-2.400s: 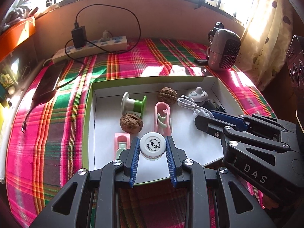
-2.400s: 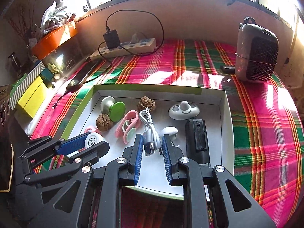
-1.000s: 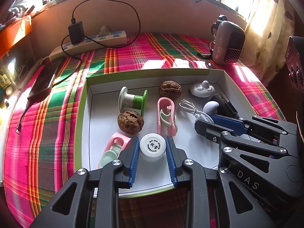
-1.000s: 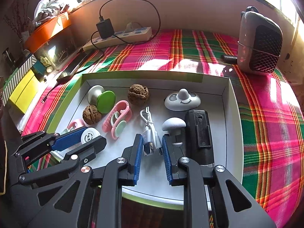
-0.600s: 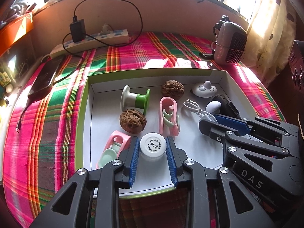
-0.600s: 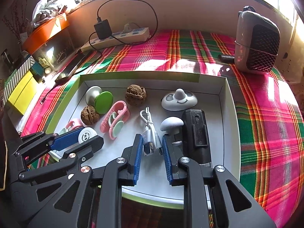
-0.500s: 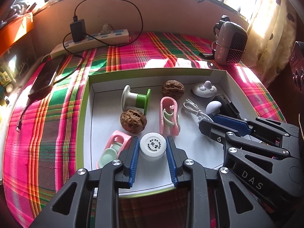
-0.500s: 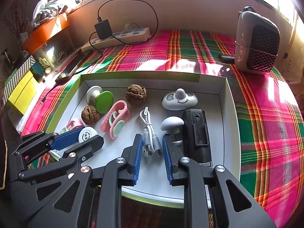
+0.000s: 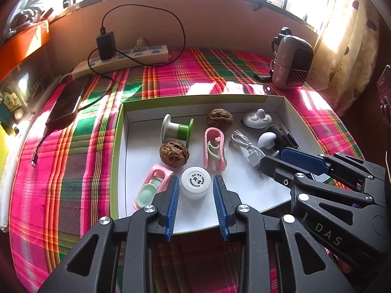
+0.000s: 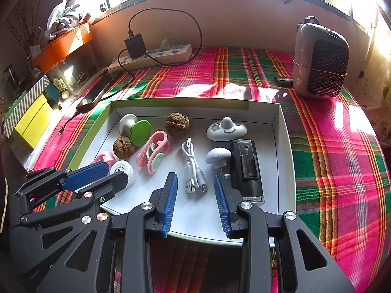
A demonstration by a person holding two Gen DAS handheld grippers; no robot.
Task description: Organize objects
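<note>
Right gripper [image 10: 195, 190] spread around white cable [image 10: 193, 171] in tray [image 10: 284, 146]

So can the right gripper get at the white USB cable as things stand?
Probably yes. The right gripper is open, and the white USB cable lies loose on the tray floor just ahead between its fingers, nothing covering it; the mushroom-shaped piece sits close beside.

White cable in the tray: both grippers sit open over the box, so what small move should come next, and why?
Probably back both grippers off. The right gripper is open with the white cable lying loose on the tray; the left gripper is open around the white cap, seemingly placed.
</note>
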